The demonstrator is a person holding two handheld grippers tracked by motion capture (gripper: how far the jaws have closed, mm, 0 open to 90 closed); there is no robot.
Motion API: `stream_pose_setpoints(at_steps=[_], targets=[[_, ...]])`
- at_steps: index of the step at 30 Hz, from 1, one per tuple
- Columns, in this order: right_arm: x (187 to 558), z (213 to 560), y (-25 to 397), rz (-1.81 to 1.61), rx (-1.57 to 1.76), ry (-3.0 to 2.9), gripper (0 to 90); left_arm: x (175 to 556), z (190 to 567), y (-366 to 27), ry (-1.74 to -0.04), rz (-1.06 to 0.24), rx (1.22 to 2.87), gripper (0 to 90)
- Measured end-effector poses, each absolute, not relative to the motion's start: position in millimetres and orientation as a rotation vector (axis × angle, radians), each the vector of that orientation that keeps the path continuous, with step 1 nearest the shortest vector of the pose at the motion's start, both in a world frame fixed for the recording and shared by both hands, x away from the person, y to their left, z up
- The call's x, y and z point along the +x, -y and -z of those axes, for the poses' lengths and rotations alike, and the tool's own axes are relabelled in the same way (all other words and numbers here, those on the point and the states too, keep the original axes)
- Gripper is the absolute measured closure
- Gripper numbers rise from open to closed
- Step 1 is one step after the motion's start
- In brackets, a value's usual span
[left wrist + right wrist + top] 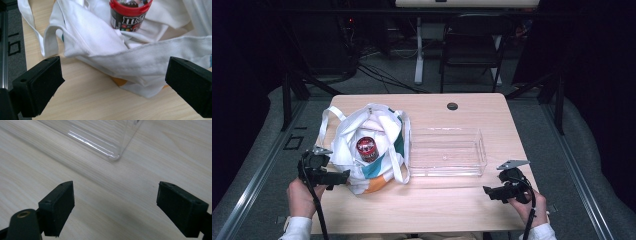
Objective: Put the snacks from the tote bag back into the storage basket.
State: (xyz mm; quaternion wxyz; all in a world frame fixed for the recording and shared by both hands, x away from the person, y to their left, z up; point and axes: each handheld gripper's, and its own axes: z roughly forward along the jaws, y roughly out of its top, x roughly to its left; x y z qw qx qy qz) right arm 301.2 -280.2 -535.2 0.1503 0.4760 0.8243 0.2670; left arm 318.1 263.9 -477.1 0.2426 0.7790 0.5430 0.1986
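A white cloth tote bag (367, 150) with teal and orange patches lies open on the left half of the table. Inside it stands a red-lidded candy jar (367, 148), seen closer in the left gripper view (130, 15). My left gripper (343, 178) sits just left of the bag's near corner, open, its jaws wide apart before the white fabric (140, 65). To the right of the bag rests a clear plastic tray (447, 152). My right gripper (488, 191) is open over bare wood near the tray's front right corner (113, 157).
The wooden table (432, 200) has a round cable hole (452, 106) near its far edge. The bag's straps (324, 125) trail toward the left edge. Beyond the table stand a black chair (474, 45) and a desk leg (418, 50).
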Motion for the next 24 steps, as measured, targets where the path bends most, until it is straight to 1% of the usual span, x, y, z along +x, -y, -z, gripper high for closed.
stream_pose_setpoints(at_steps=[3,11,16,24], targets=[[297.7,531.3,277.8,-0.775,1.318,-2.360,14.0,322.9,475.5,-261.2,-1.475,-0.543,2.122,1.1],[302.3,542.1,279.0,-0.712,1.387,-2.427,14.8,341.6,470.4,-247.3,-1.447,-0.547,2.123,1.2],[303.0,548.0,283.3,-0.676,1.408,-2.450,15.1,358.5,469.9,-239.3,-1.442,-0.521,2.106,1.2],[290.0,543.7,296.5,-0.916,1.283,-2.438,14.6,380.6,471.9,-230.0,-1.447,-0.452,2.078,1.4]])
